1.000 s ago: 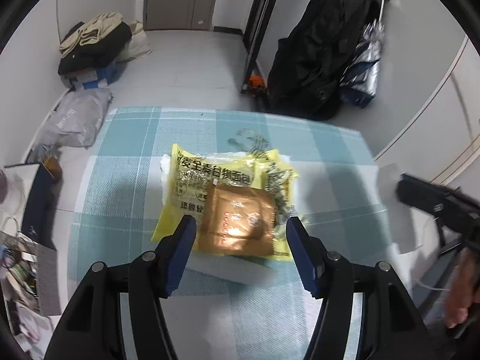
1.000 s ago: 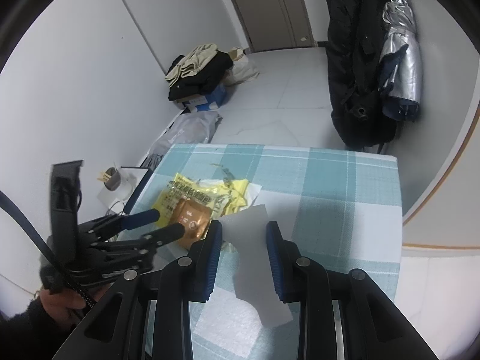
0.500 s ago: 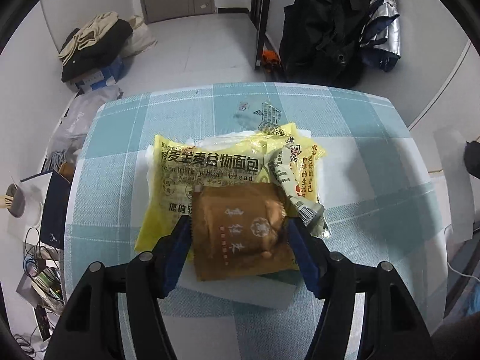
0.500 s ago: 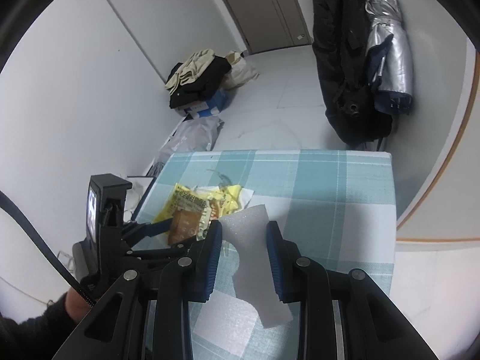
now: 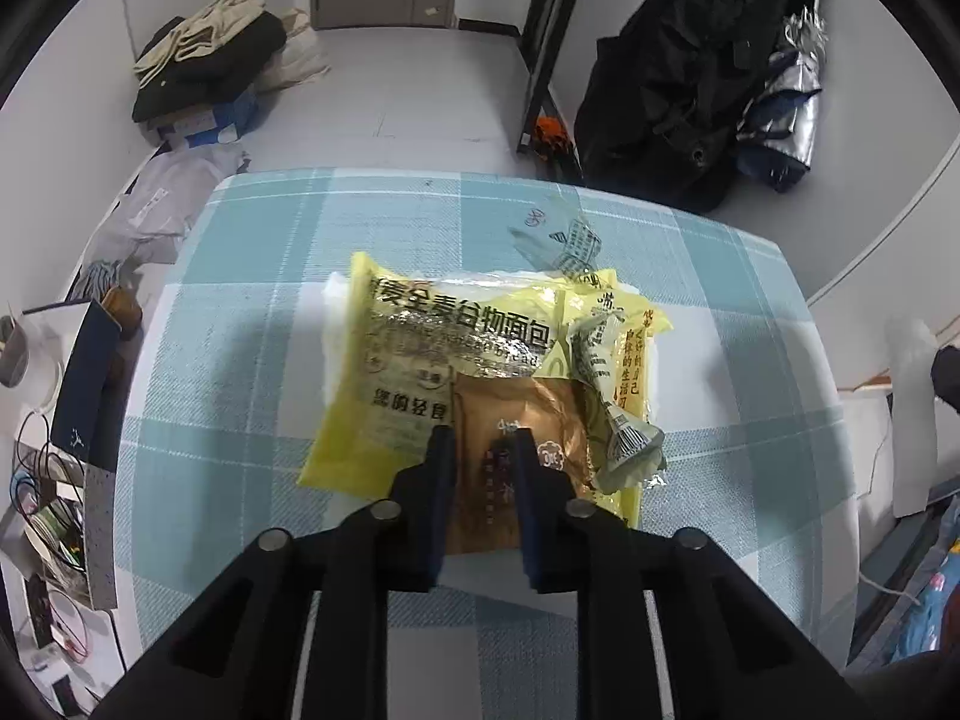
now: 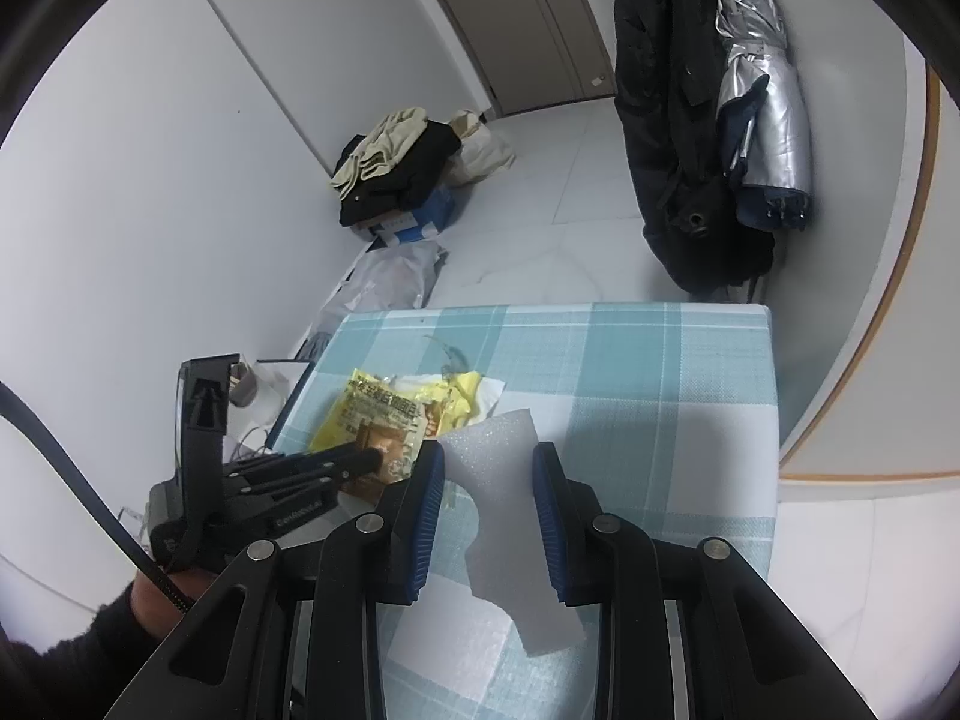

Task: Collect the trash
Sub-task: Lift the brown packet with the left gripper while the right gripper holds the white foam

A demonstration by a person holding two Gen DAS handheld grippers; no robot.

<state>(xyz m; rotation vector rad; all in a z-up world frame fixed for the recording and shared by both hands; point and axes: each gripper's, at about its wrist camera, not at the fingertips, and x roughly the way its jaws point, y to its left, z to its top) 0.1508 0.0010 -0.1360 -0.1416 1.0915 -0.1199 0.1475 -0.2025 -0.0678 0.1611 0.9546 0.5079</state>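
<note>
1. Two grips: the left gripper (image 5: 482,439), low centre of its frame, pinches the brown packet (image 5: 521,420) atop the yellow bread bag (image 5: 420,360); lift straight up.
2. The right gripper (image 6: 487,457) clamps a white foam piece (image 6: 498,480), centre frame; keep it clamped.

Both views are evenly, rather dimly lit by soft indoor light, with a cool grey cast. The left gripper (image 5: 483,450) throws a broad soft shadow across the near left of the checked tablecloth (image 5: 252,276), and glare glints off the yellow wrapper (image 5: 420,354). Fisheye bending curves walls, black vignette rims the corners, and focus is sharp centrally.
</note>
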